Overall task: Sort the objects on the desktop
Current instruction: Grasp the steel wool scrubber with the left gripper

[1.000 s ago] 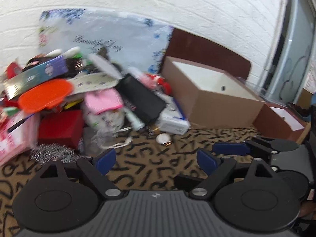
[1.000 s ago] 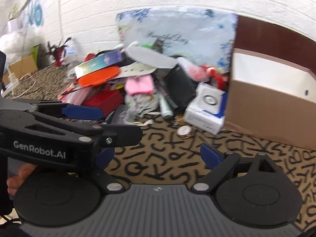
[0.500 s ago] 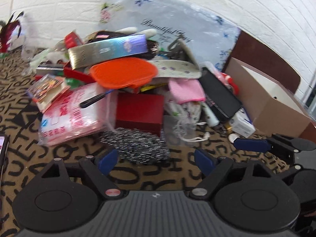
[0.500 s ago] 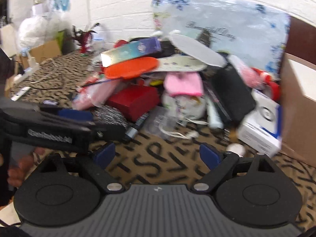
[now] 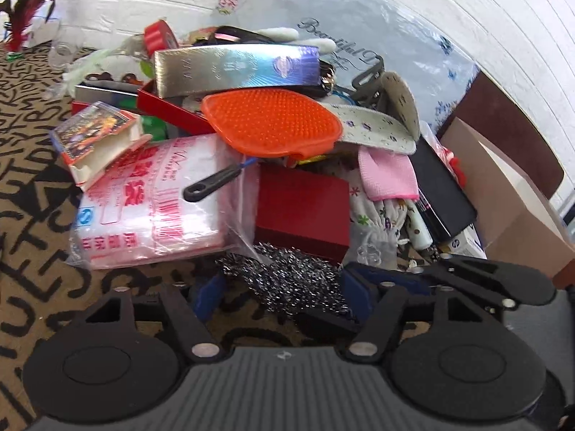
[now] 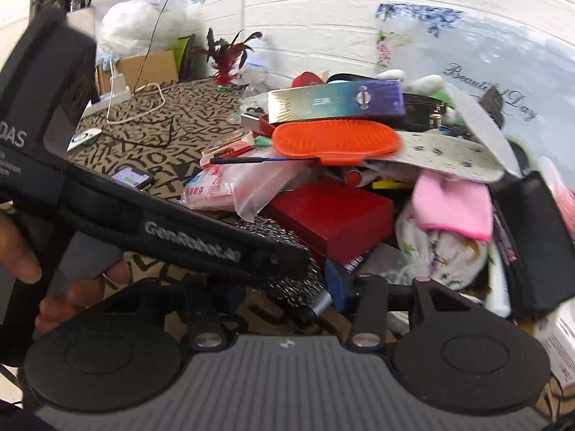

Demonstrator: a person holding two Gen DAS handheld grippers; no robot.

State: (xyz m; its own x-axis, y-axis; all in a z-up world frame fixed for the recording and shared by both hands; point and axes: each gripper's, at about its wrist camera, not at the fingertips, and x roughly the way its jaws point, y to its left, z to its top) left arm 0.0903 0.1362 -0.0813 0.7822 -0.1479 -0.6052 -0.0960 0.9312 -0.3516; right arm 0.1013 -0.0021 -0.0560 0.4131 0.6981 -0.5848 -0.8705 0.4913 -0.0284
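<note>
A pile of desktop objects lies on the letter-patterned cloth. A steel wool scrubber (image 5: 287, 280) sits at the pile's front edge, below a red box (image 5: 303, 212). My left gripper (image 5: 282, 296) is open, with its blue-padded jaws on either side of the scrubber. My right gripper (image 6: 287, 287) is open just right of it, near the scrubber (image 6: 294, 280) and a pen tip. An orange bristle pad (image 5: 273, 125), a pink cloth (image 5: 388, 176) and a plastic bag pack (image 5: 151, 208) lie in the pile.
A brown cardboard box (image 5: 503, 197) stands at the right. A holographic box (image 5: 237, 66) tops the pile. A card pack (image 5: 93, 133) lies at the left. A phone (image 6: 131, 176) and cables lie on the cloth further left.
Both grippers have swung left from the cardboard box side and moved in close to the pile. The left jaws now straddle the steel wool scrubber.
</note>
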